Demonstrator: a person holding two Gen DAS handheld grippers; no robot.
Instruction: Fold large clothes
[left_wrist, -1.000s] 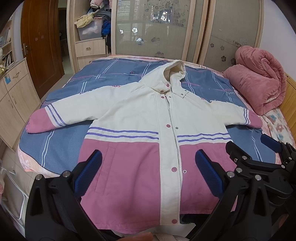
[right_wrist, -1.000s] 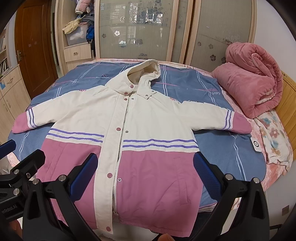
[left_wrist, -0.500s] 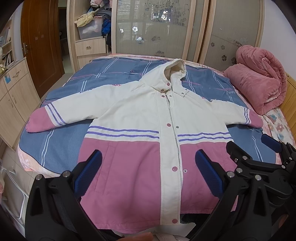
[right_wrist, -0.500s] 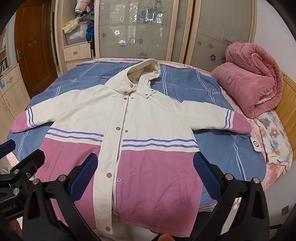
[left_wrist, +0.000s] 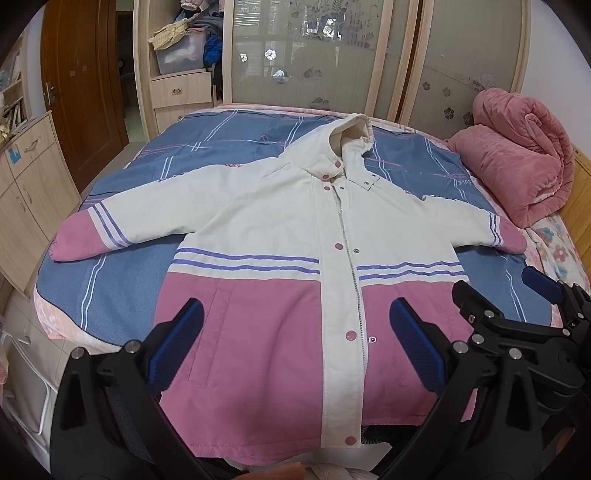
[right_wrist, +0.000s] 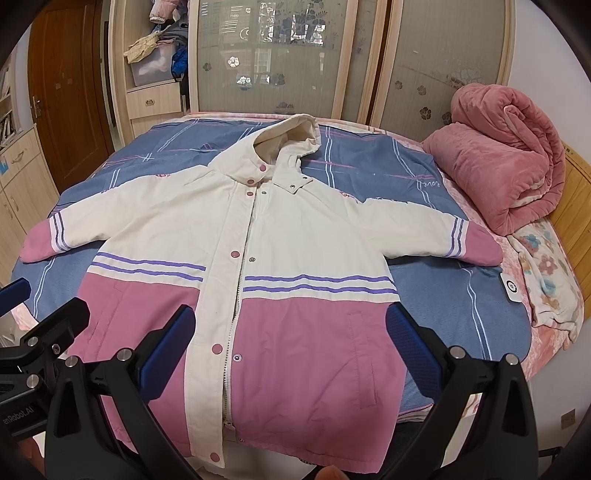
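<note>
1. Left wrist view: jacket lies front-up and spread flat on the blue striped bedspread, hood at 12 o'clock, hem at 6 o'clock, sleeves reaching toward 9 and 3 o'clock. The left gripper hovers above the pink lower panel with its jaws wide apart, holding nothing. The right gripper shows at 4 o'clock.

2. Right wrist view: the right gripper likewise hangs over the hem area, jaws spread and empty; the left gripper's frame sits at 8 o'clock. A rolled pink blanket rests at 2 o'clock, near the right cuff.

3. Risks, as I judge them: the padded fabric is thick and slippery, so a shallow pinch may catch only the top layer and the fold would skew. A sleeve swung across carelessly could bunch, or the hem could slide off the bed edge at 6 o'clock.
</note>
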